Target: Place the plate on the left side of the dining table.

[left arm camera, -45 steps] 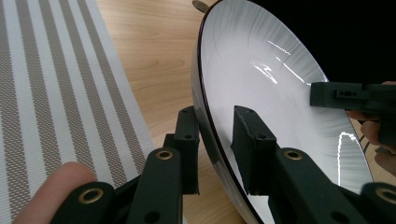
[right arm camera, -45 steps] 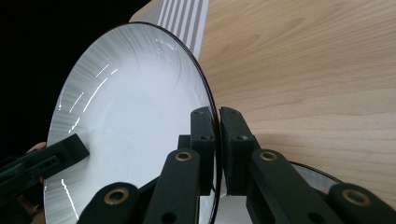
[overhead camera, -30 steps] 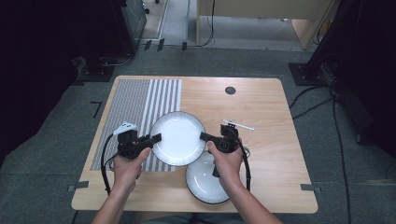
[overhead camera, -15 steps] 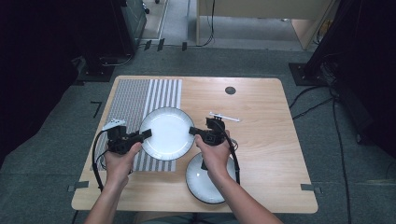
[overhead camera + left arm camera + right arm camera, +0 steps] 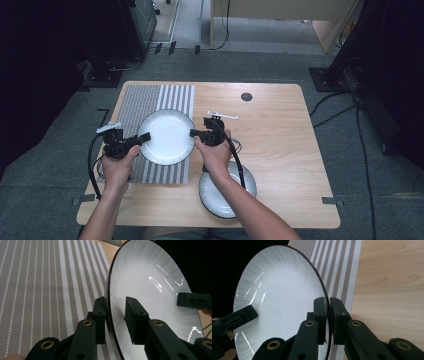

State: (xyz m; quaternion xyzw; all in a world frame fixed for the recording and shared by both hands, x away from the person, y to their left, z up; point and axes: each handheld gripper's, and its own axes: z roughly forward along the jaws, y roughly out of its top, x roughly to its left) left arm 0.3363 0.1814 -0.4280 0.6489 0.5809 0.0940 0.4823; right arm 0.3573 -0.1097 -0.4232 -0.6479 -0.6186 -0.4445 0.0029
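- The left gripper is sitting left of centre in the high view, its jaws pinching the left rim of the white plate; in the left gripper view one jaw is lying against the underside of the rim and the other over the plate's white face.
- The right gripper is sitting just right of the plate at the frame's middle, its jaws closed tight on the opposite rim; in the right gripper view the two black jaws are squeezing the dark edge of the plate between them.
- The white plate is being held between both grippers over the right part of the striped placemat, in the centre-left of the high view.
- A second plate is lying on the wooden table at lower centre, partly under the right forearm.
- A small white tool is lying on the table just above the right gripper.
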